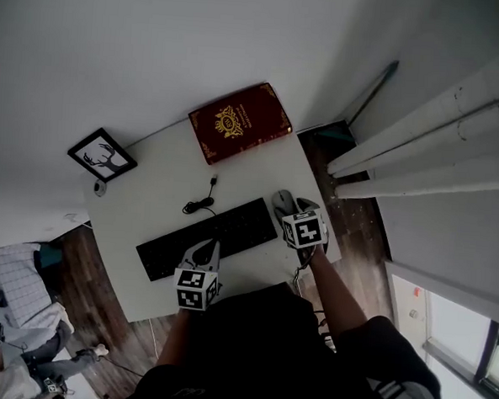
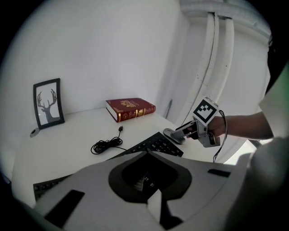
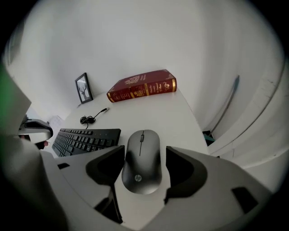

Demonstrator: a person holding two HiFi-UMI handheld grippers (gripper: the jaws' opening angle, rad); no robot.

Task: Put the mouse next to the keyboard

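A grey mouse point(image 1: 281, 201) point(image 3: 142, 153) lies flat on the white table point(image 1: 163, 160), just off the right end of the black keyboard point(image 1: 209, 237) point(image 3: 86, 140). My right gripper point(image 1: 288, 209) point(image 3: 143, 170) is open and straddles the mouse, with a thin gap showing at the right jaw. The left gripper view shows that mouse point(image 2: 173, 134) under the right gripper's tips beside the keyboard point(image 2: 156, 144). My left gripper point(image 1: 207, 249) point(image 2: 149, 178) hovers over the keyboard's front edge, shut and holding nothing.
A red book point(image 1: 240, 123) lies at the table's far side and a framed deer picture point(image 1: 102, 154) stands at the far left. The keyboard's coiled cable point(image 1: 200, 202) lies behind it. White pipes point(image 1: 438, 155) run close to the table's right edge.
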